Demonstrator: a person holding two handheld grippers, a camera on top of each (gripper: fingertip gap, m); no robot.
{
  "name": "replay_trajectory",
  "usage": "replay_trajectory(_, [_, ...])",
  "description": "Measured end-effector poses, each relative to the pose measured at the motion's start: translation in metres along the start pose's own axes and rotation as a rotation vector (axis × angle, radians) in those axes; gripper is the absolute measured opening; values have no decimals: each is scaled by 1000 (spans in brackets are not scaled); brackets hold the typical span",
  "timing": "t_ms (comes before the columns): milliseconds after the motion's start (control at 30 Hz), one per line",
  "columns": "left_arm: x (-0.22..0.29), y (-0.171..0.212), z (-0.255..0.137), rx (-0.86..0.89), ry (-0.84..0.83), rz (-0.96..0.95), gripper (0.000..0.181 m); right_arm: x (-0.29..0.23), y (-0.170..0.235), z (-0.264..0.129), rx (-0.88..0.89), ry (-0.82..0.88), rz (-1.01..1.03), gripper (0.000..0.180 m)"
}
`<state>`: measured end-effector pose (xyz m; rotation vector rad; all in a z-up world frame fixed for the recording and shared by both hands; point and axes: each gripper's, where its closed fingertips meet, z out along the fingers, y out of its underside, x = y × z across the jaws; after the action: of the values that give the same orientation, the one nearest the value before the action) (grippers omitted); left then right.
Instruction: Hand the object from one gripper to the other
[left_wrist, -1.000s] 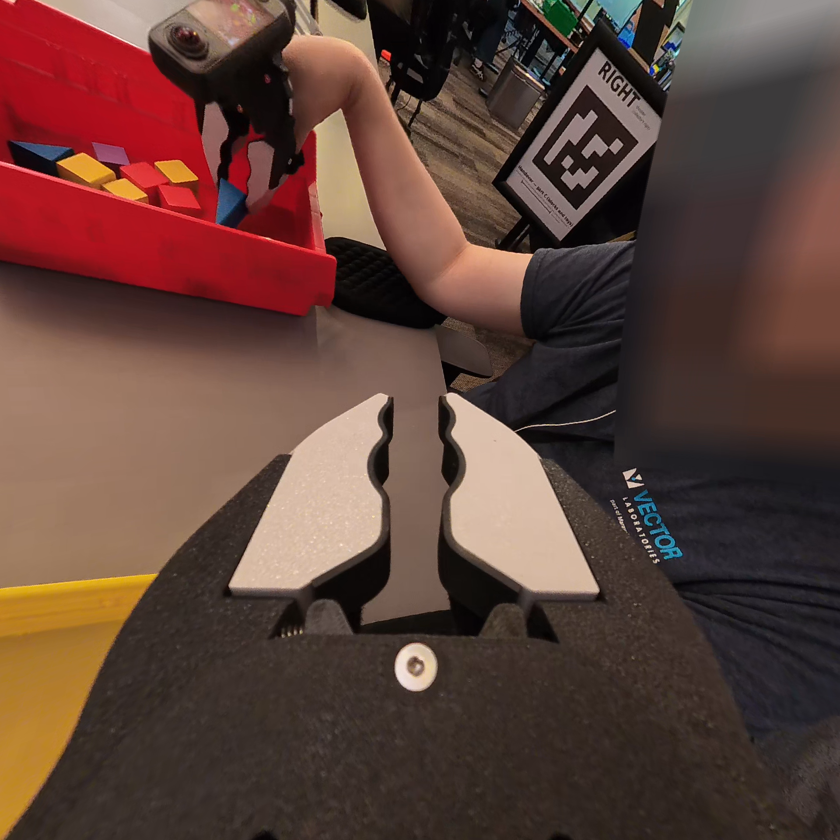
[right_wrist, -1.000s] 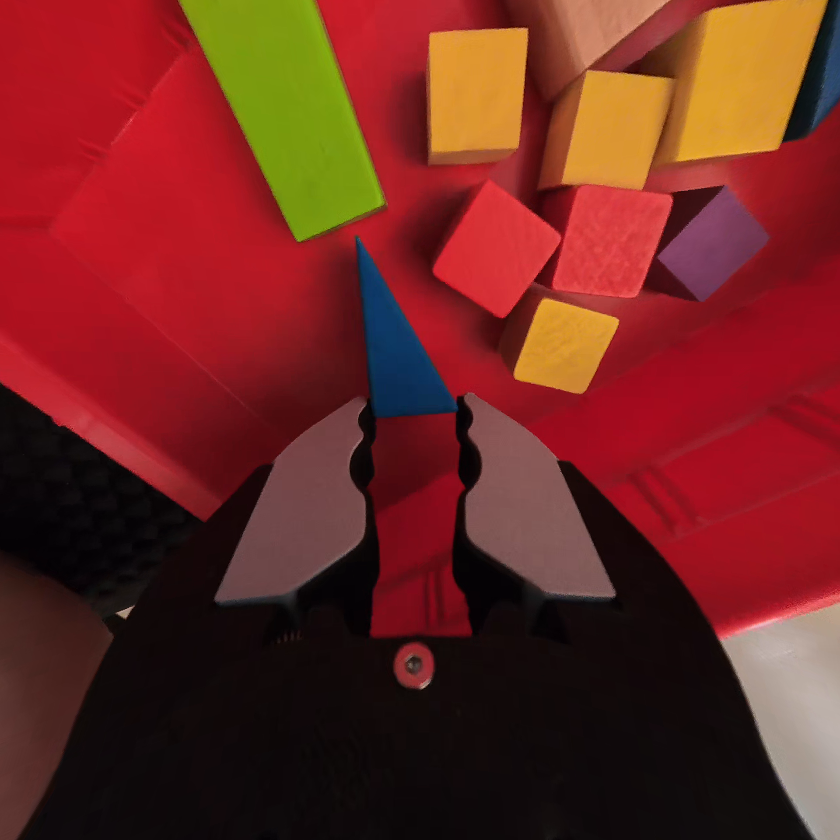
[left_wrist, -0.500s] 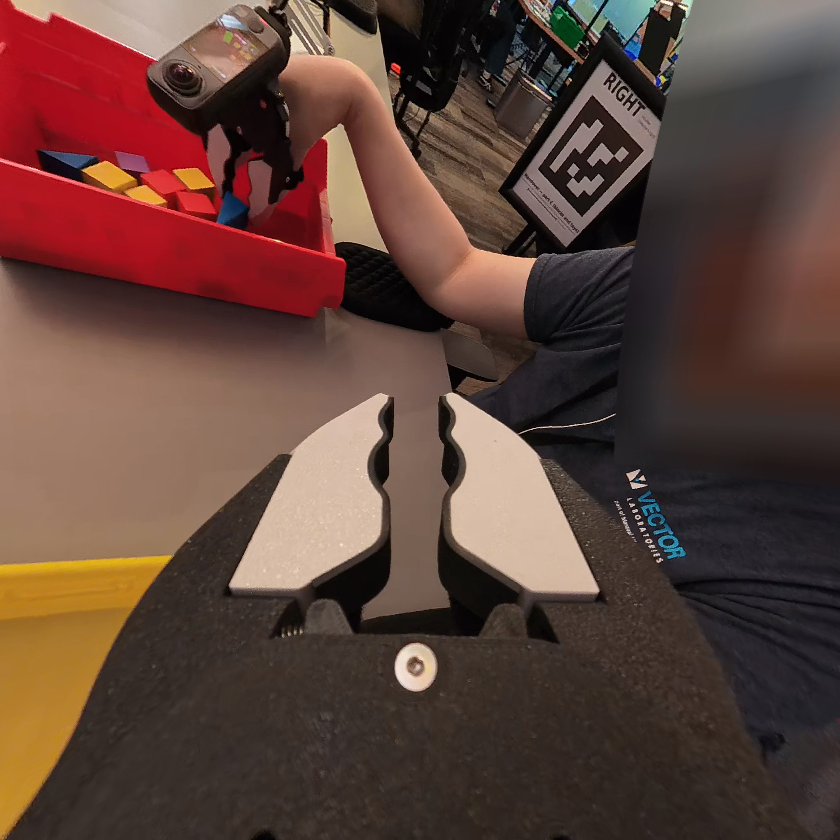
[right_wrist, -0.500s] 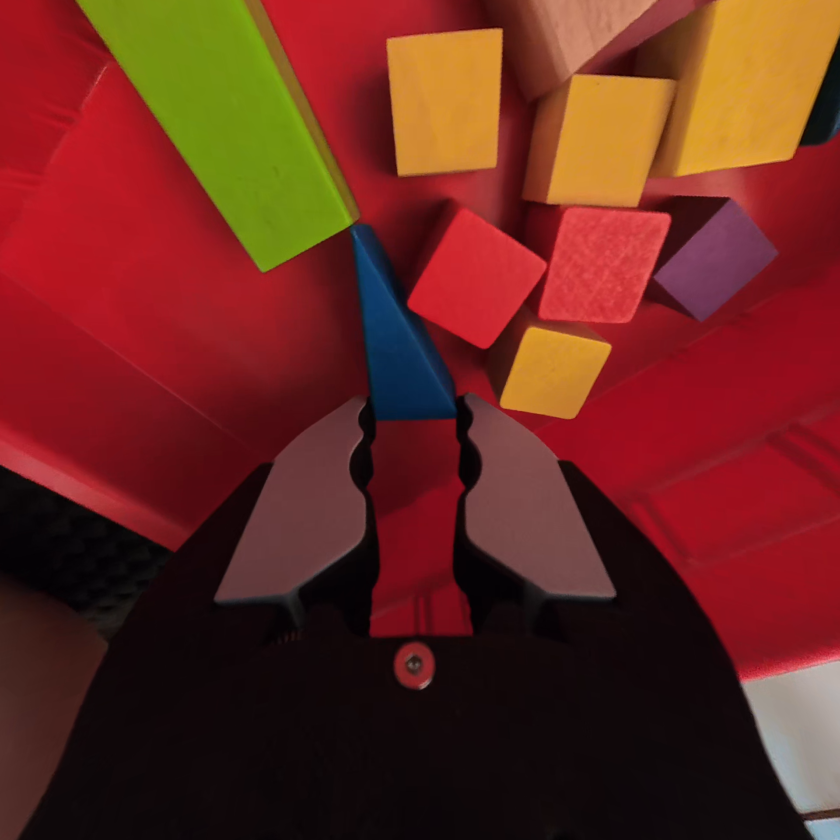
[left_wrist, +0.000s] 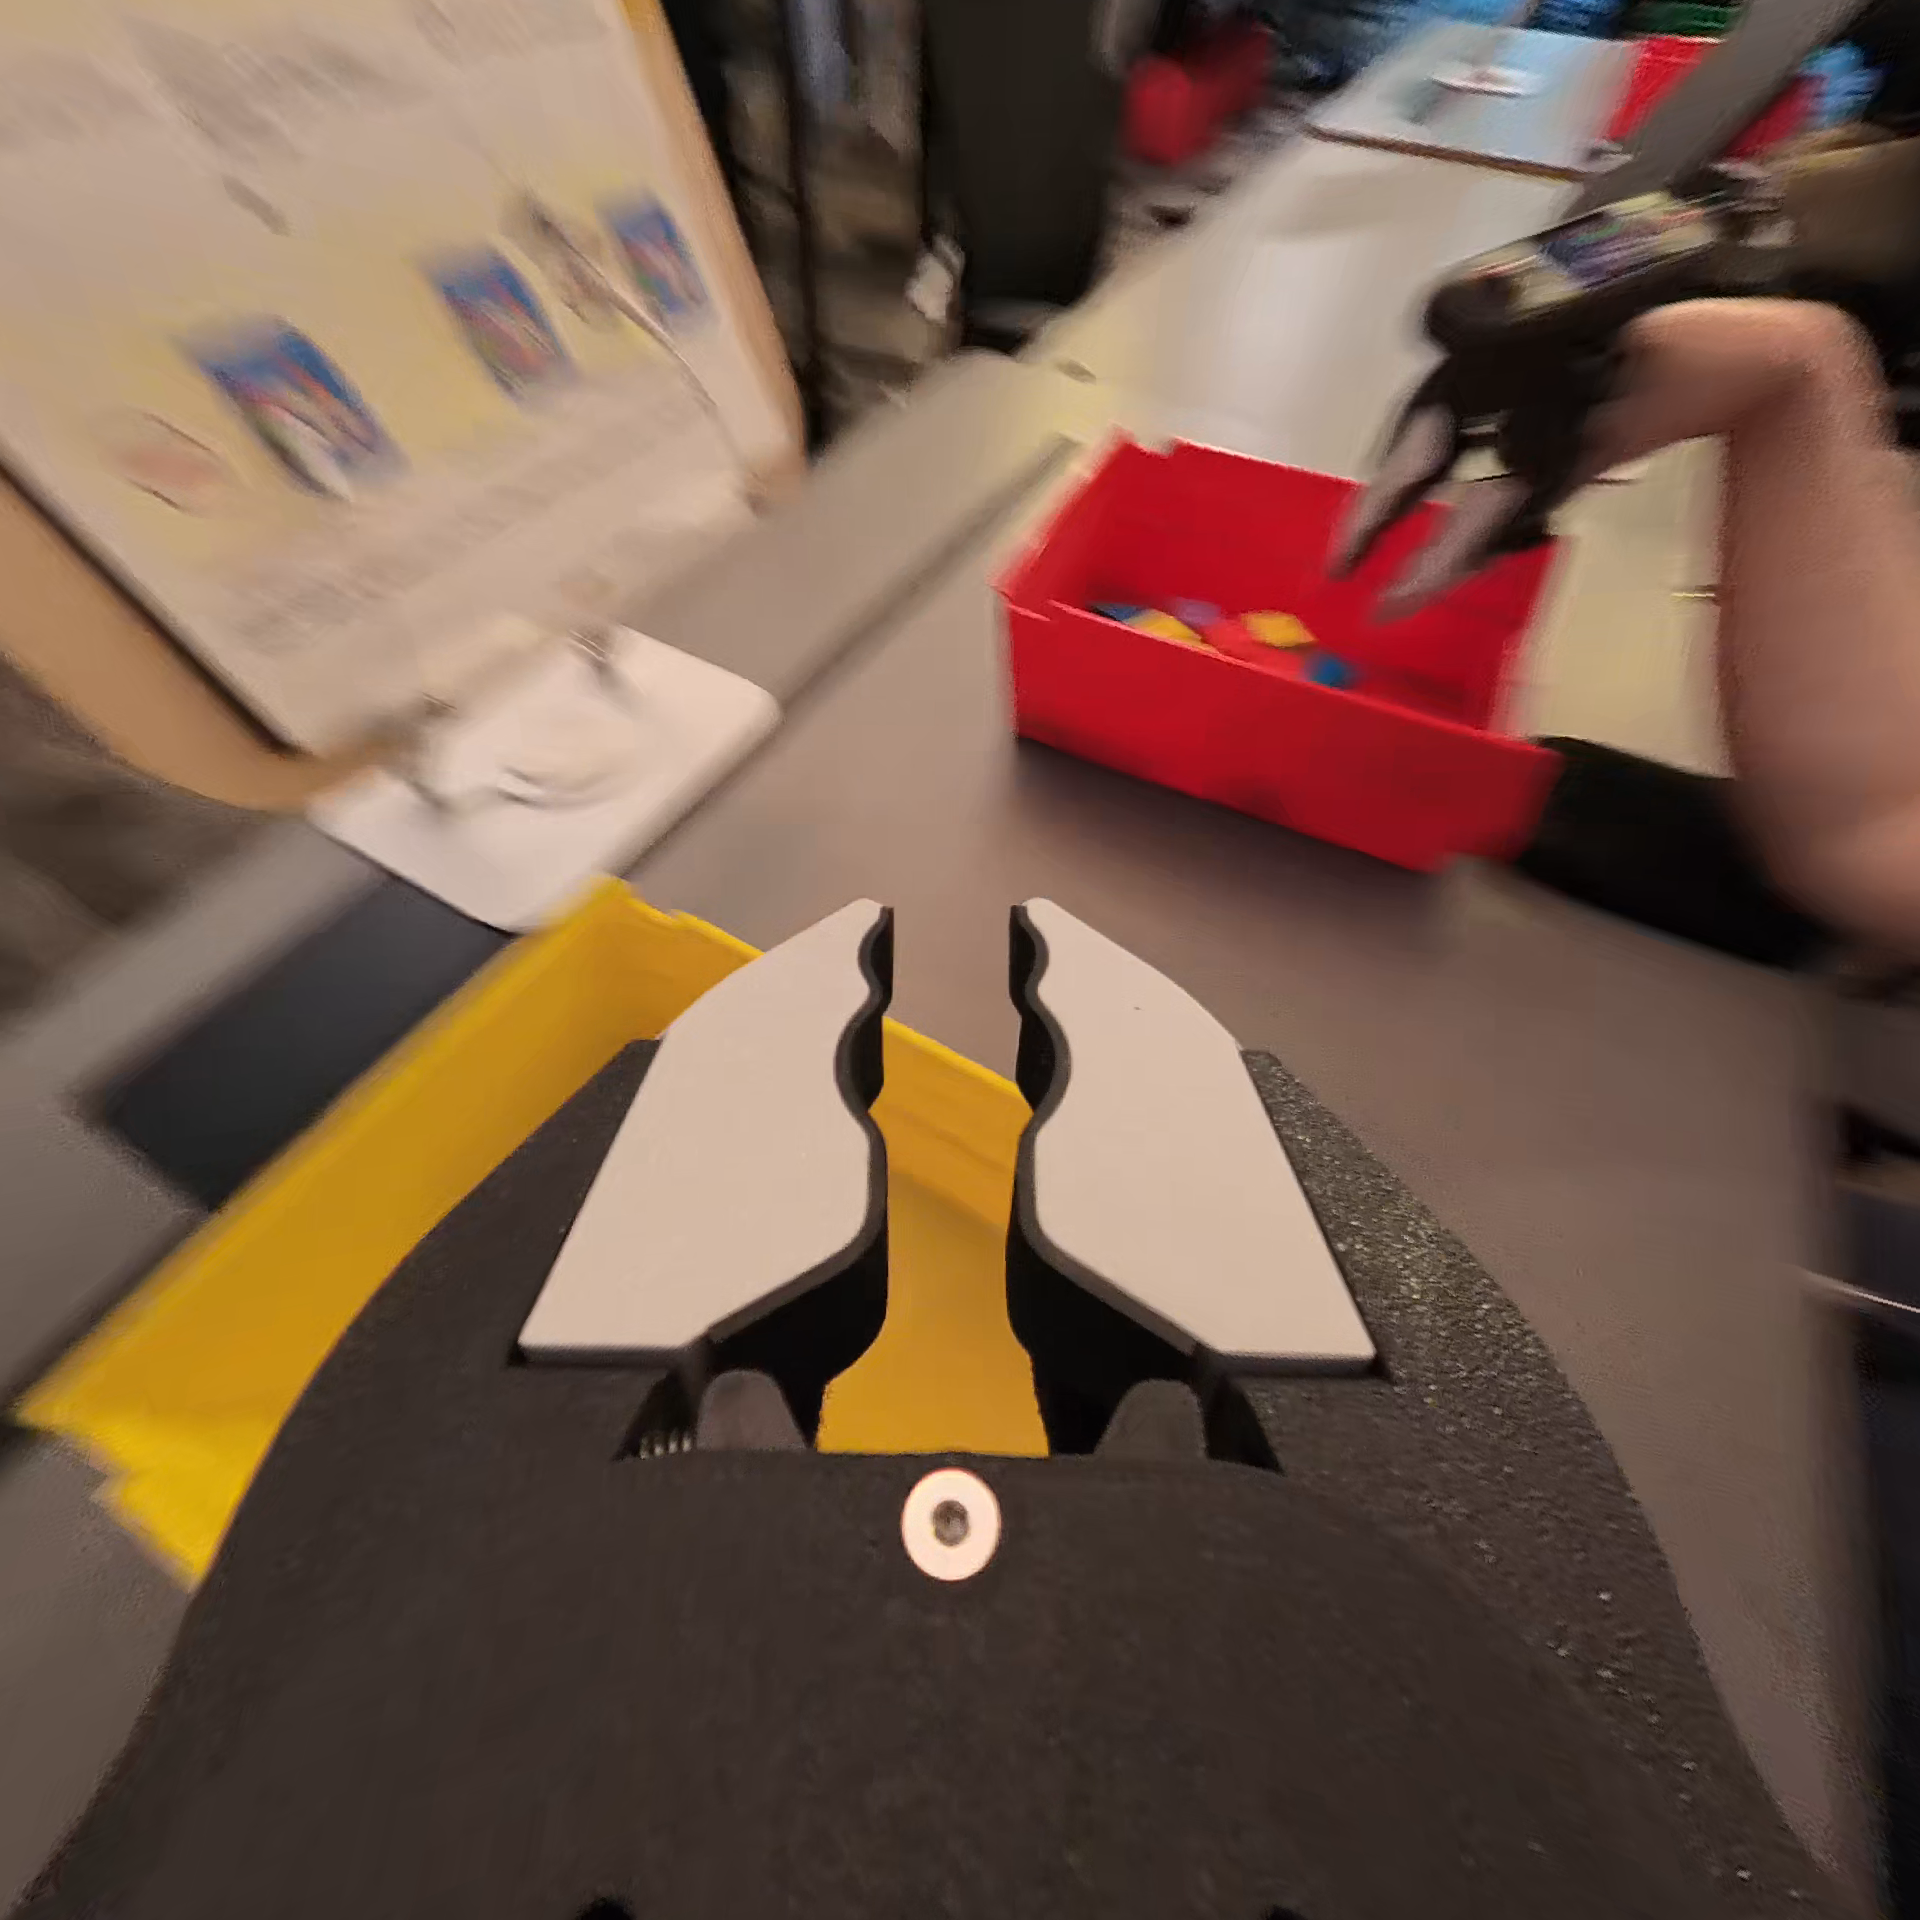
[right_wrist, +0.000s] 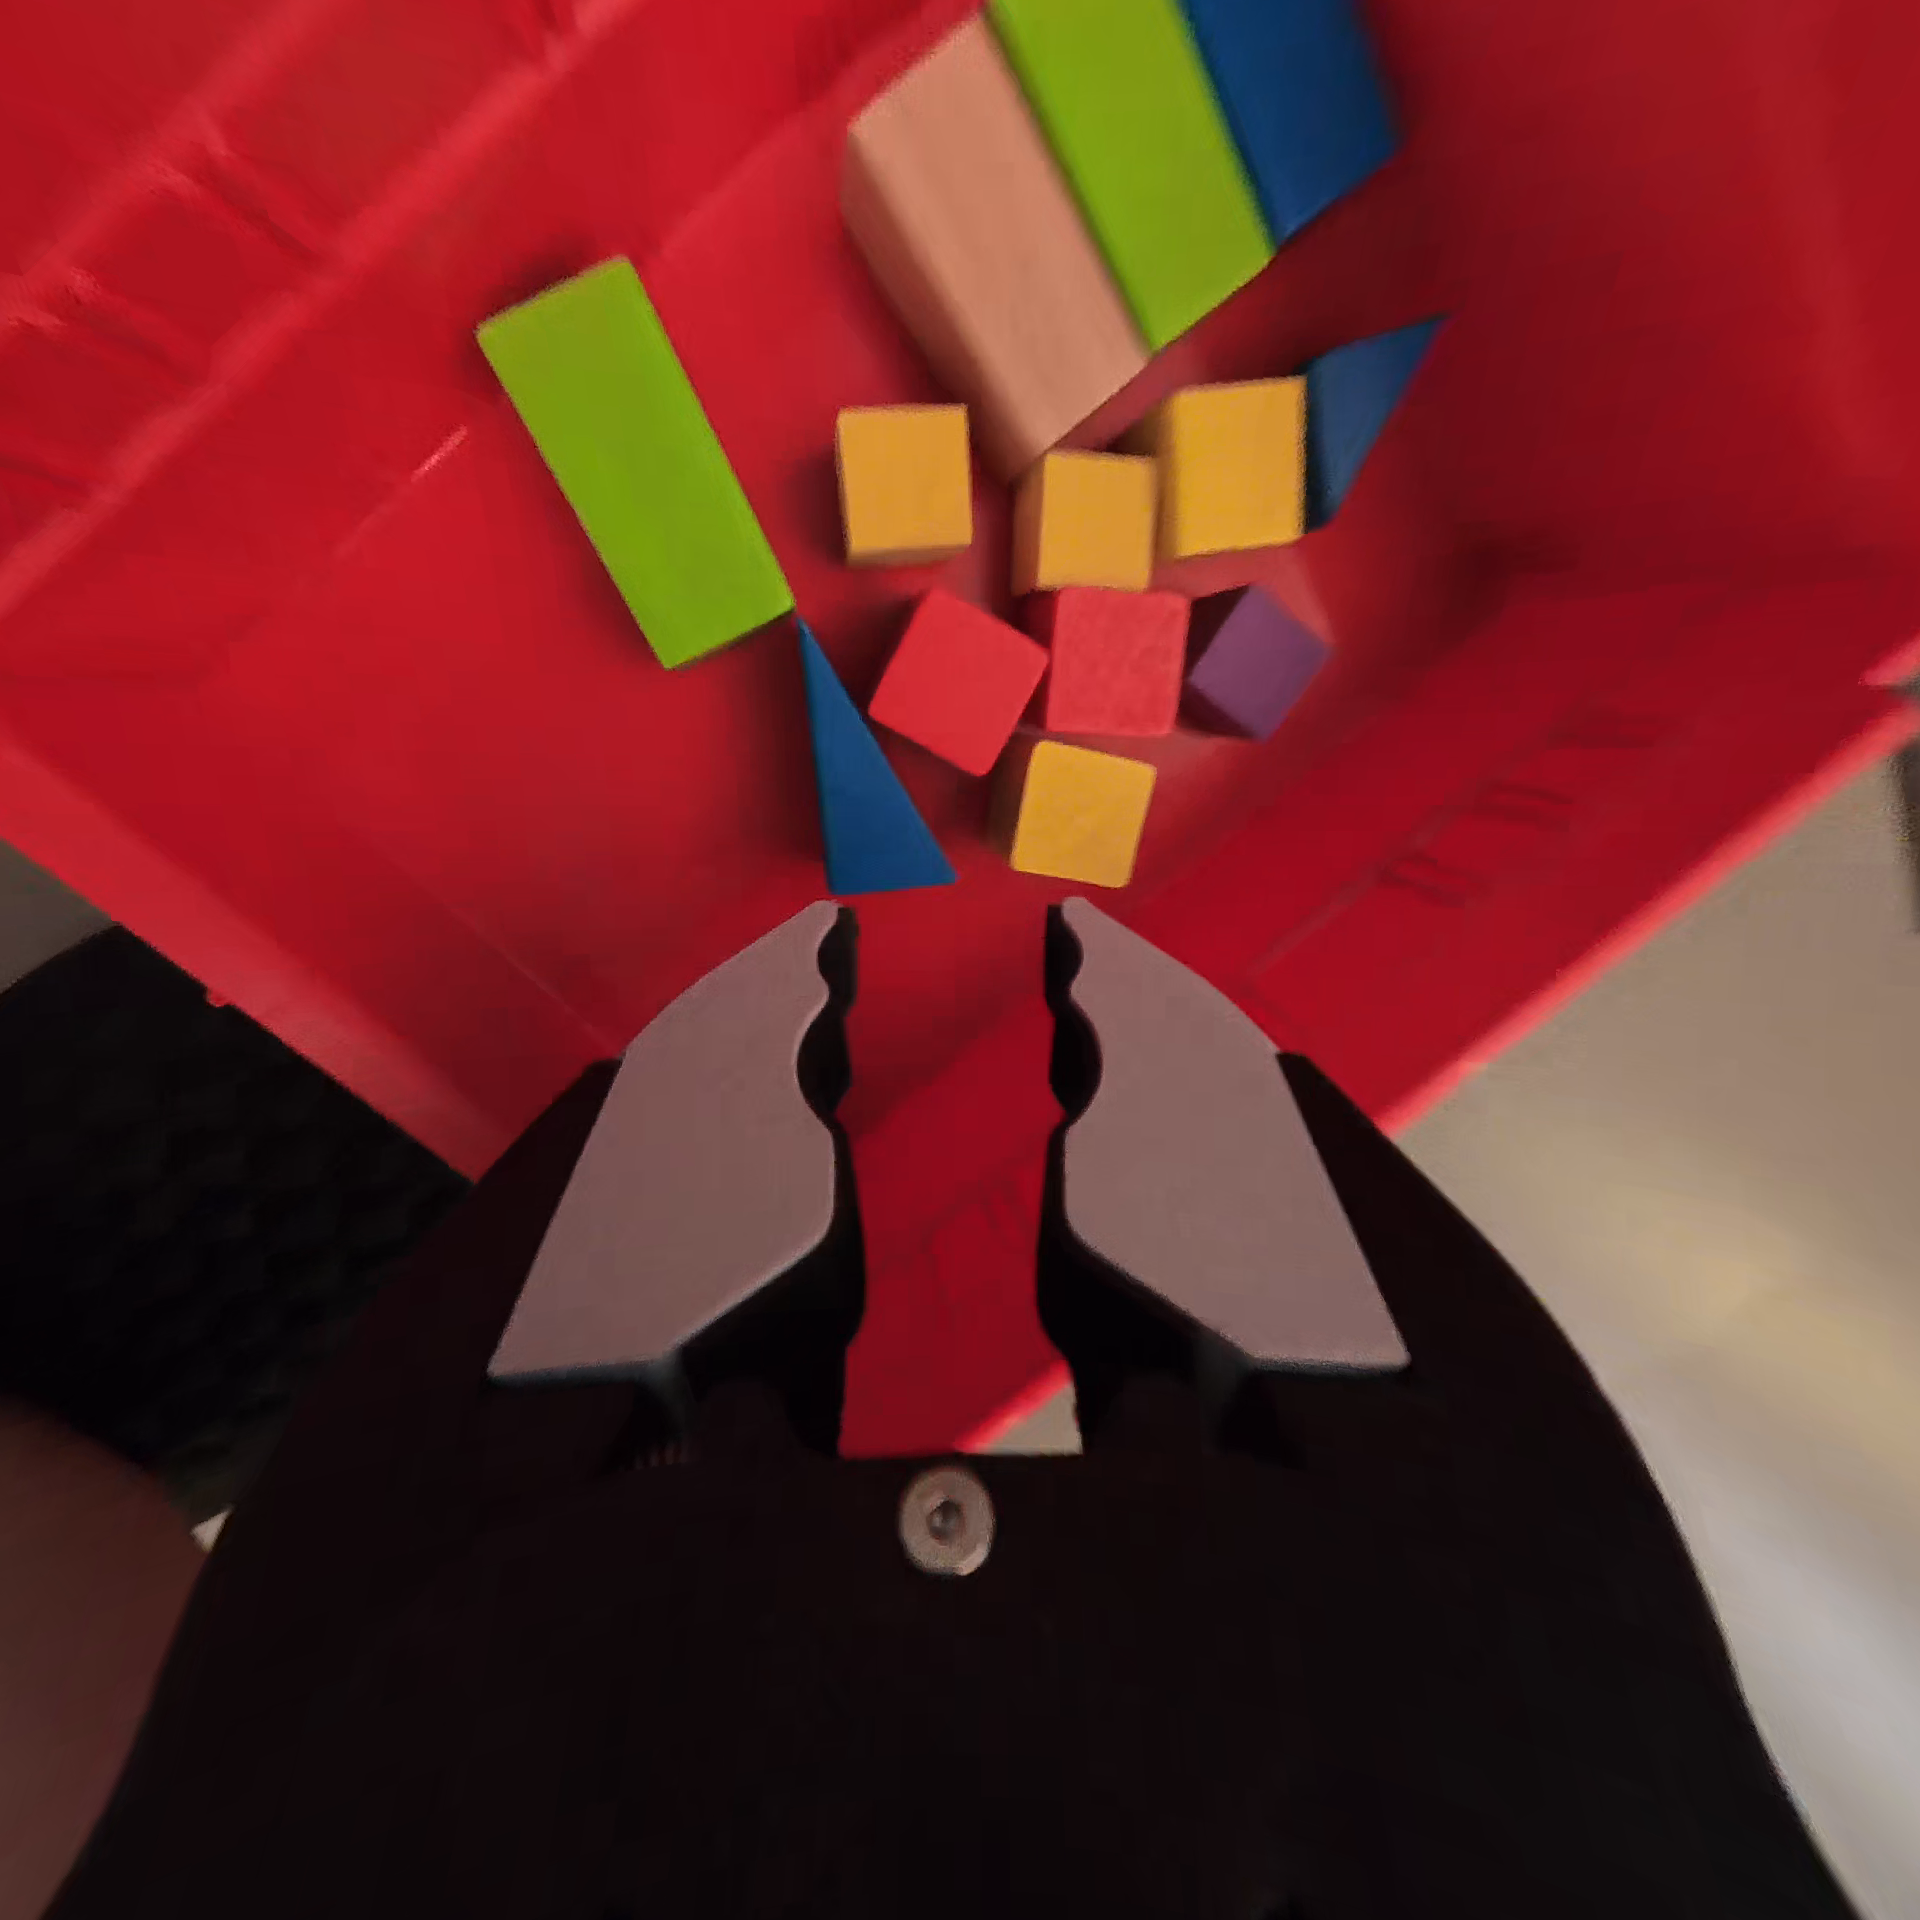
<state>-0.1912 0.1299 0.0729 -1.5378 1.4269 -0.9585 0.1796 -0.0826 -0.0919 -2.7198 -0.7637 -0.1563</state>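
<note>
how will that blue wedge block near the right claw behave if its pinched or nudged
The blue wedge looks like painted wood, so probably stiff and light. Its sides taper to a sharp tip, so a pinch across them may squeeze it out of the right claw. It lies flat in the red bin, so a nudge should slide it, not roll it.

Even indoor light; both wide-angle views smear with motion blur, seemingly worst toward the edges.

Four yellow cubes (right_wrist: 904, 483), two red cubes (right_wrist: 958, 681), one purple cube (right_wrist: 1255, 665), two green blocks (right_wrist: 634, 457).
</note>
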Motion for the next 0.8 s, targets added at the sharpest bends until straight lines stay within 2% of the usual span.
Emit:
replay_trajectory(67, [-11, -3, 0, 69, -58, 54, 21, 5, -7, -15, 59, 61, -20, 36])
replay_trajectory(167, [-35, 2, 4, 111, -177, 62, 37, 13, -17, -34, 137, 149, -50, 36])
replay_trajectory(267, [-56, 26, 19, 16, -255, 56, 40, 13, -29, -48, 216, 194, -87, 36])
replay_trajectory(367, [-71, 51, 37, -91, -316, 127, 42, 10, -33, -54, 248, 193, -113, 36])
replay_trajectory(500, [-74, 69, 62, -205, -261, 240, 41, 11, -29, -58, 261, 187, -98, 36])
replay_trajectory(667, [-93, 102, 74, -445, -205, 525, 38, 16, -28, -62, 292, 183, -80, 35])
replay_trajectory(800, [-108, 139, 85, -584, -152, 606, 43, 17, -28, -58, 286, 171, -79, 36])
